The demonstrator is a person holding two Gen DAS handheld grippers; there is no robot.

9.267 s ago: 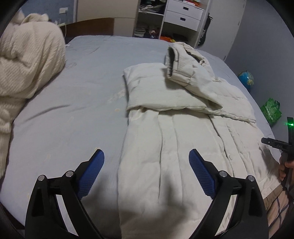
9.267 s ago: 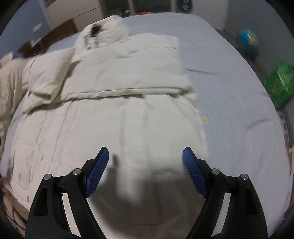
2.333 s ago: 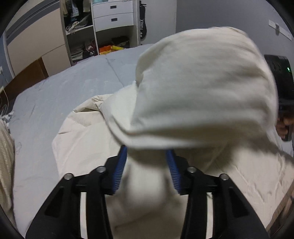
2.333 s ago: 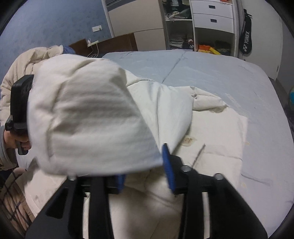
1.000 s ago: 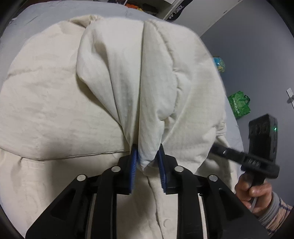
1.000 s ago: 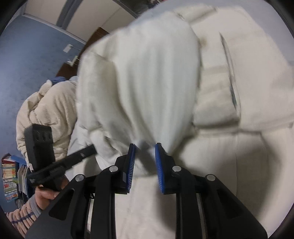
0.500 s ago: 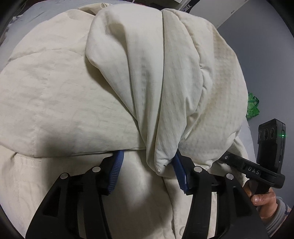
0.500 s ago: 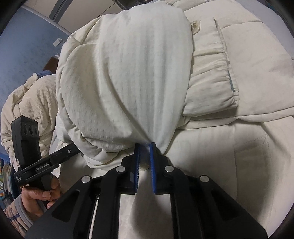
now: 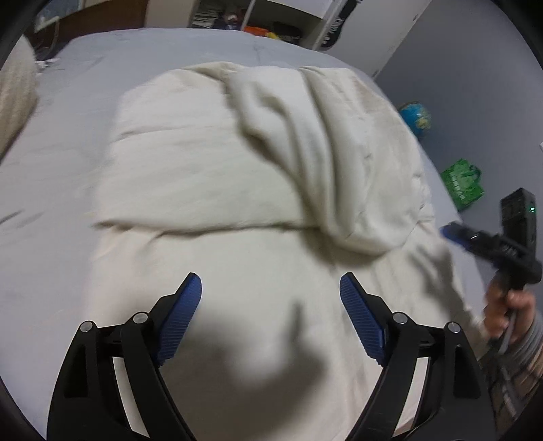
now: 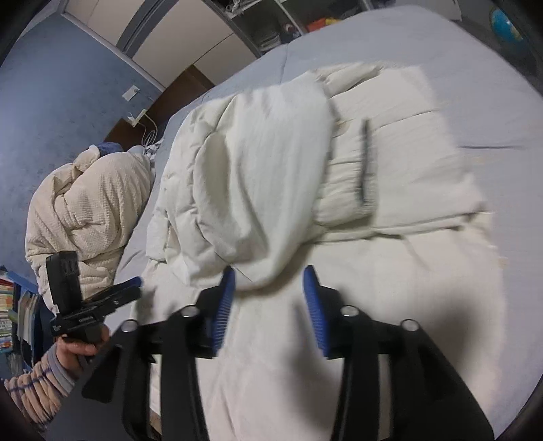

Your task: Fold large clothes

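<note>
A cream padded coat (image 9: 210,176) lies on the grey bed (image 9: 61,163), with its hood and upper part folded down over the body as a thick hump (image 9: 346,163). My left gripper (image 9: 269,307) is open and empty above the coat's lower part. My right gripper (image 10: 268,288) is open, its blue pads on either side of the lower edge of the folded hump (image 10: 258,183), no longer pinching it. The right gripper also shows at the right edge of the left wrist view (image 9: 485,237), and the left gripper shows at the left of the right wrist view (image 10: 112,295).
A cream knitted blanket (image 10: 85,203) is piled at the bed's head end. A green bag (image 9: 463,183) and a globe (image 9: 415,117) sit on the floor beyond the bed's right side. Shelves and drawers (image 9: 258,17) stand behind the bed.
Both grippers have opened and let go of the folded-over hood part, which now rests on the coat. The left gripper has drawn back from it.
</note>
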